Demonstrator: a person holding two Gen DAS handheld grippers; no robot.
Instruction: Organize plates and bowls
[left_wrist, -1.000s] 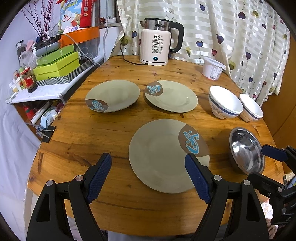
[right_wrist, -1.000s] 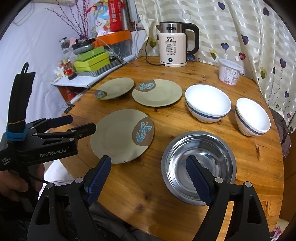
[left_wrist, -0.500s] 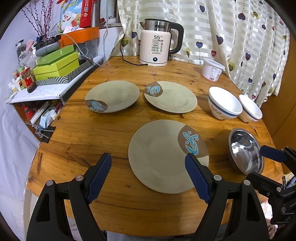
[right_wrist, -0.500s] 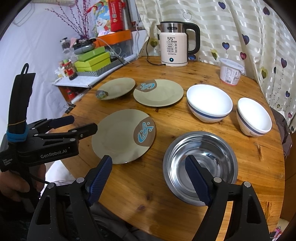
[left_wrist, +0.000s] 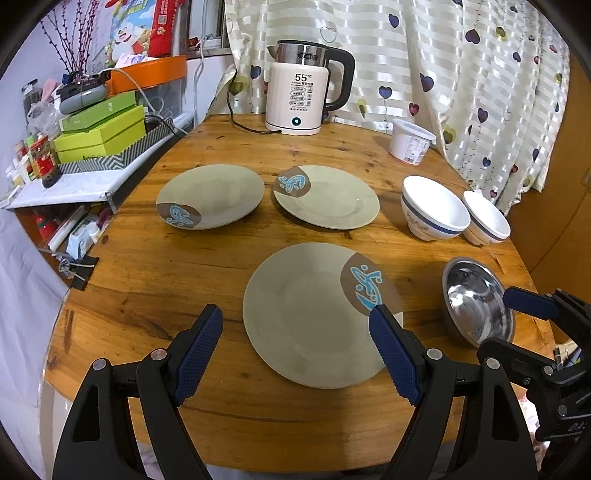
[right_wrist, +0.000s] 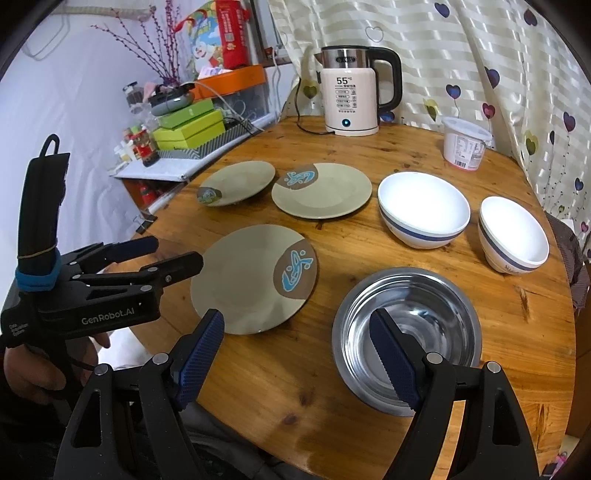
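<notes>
From the left wrist camera, the left gripper (left_wrist: 295, 339) hangs with its fingers spread wide and holding nothing, over the near edge of the wooden bench (left_wrist: 155, 266), lined up on the nearest plate (left_wrist: 317, 314). Compared with a second ago the view has barely shifted: the plate sits a touch lower and nearer in frame, so the gripper has only crept, not committed. The far-left plate (left_wrist: 212, 195) and the far-right plate (left_wrist: 330, 197) lie flat and apart, the large white bowl (left_wrist: 434, 206) and small white bowl (left_wrist: 485, 218) stand side by side to the right, and the steel bowl (left_wrist: 476, 299) sits near the bench edge. From the right wrist camera, the right gripper (right_wrist: 297, 350) is likewise released and empty, its right finger over the steel bowl's near rim and its left finger just off the nearest plate's edge; the framing has drifted only slightly. Nothing on the bench has moved in that time, and nothing is stacked. I judge the task to be at its very start, with both hands settling on first targets: the plate for the left, the steel bowl for the right.
</notes>
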